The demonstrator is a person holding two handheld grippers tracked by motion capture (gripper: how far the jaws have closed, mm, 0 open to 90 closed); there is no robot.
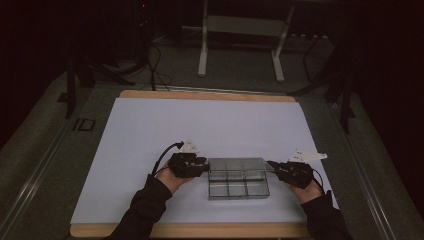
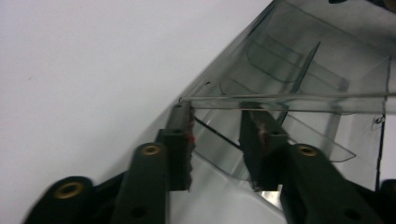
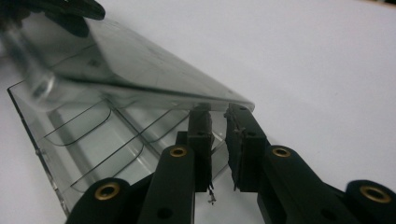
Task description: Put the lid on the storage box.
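Clear compartment box [image 1: 238,183] sits on your white worktop [image 1: 150,130], lid [image 1: 239,165] half raised, between your tongs. Your right tongs [image 3: 215,112] are clenched on the lid's edge; your left tongs [image 2: 215,114] straddle its other end, released.

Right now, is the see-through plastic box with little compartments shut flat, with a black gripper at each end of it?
Not quite: the clear plastic compartment box is open, its lid tilted up. The high view shows this. The left gripper and right gripper are indeed at either end.
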